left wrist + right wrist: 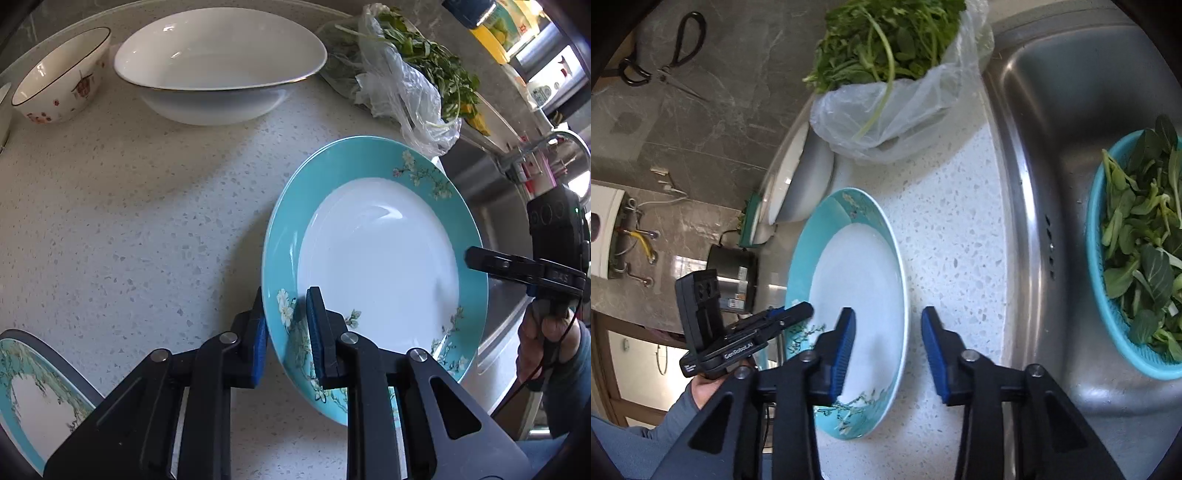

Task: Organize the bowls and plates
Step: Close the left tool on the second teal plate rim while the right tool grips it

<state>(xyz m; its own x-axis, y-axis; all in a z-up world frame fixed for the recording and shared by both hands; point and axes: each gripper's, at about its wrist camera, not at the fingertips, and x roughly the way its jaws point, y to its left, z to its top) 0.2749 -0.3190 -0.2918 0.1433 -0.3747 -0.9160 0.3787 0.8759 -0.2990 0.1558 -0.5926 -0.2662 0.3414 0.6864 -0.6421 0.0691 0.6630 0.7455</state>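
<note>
Found on the speckled counter (pixel 147 221), near its sink-side edge: one teal-rimmed plate (pixel 376 251) with a white well and a blossom pattern. Cannot tell whether lying flat or tipped. Left gripper (pixel 285 295) pinched on the plate's near rim, one blue pad under the outer edge, the other on top of the teal band. Right gripper (pixel 887 311) astride the opposite rim, jaws apart: one pad over the white well, the other out over bare counter, with a gap showing between that pad and the rim, so no grip there. Right hand (pixel 546 332) on that gripper's handle, grey sleeve behind. Toward the counter's far edge: a wide white bowl (pixel 221 62), and just beside it a small bowl (pixel 59 81) with red and brown markings, the two apart. At the near left corner of the left wrist view: part of a second plate (pixel 33 398) of the same pattern. At the far end of the sink-side edge: a clear bag of greens (pixel 406 81). In the steel sink (pixel 1071 110): a blue basket (pixel 1093 240) of leaves.
</note>
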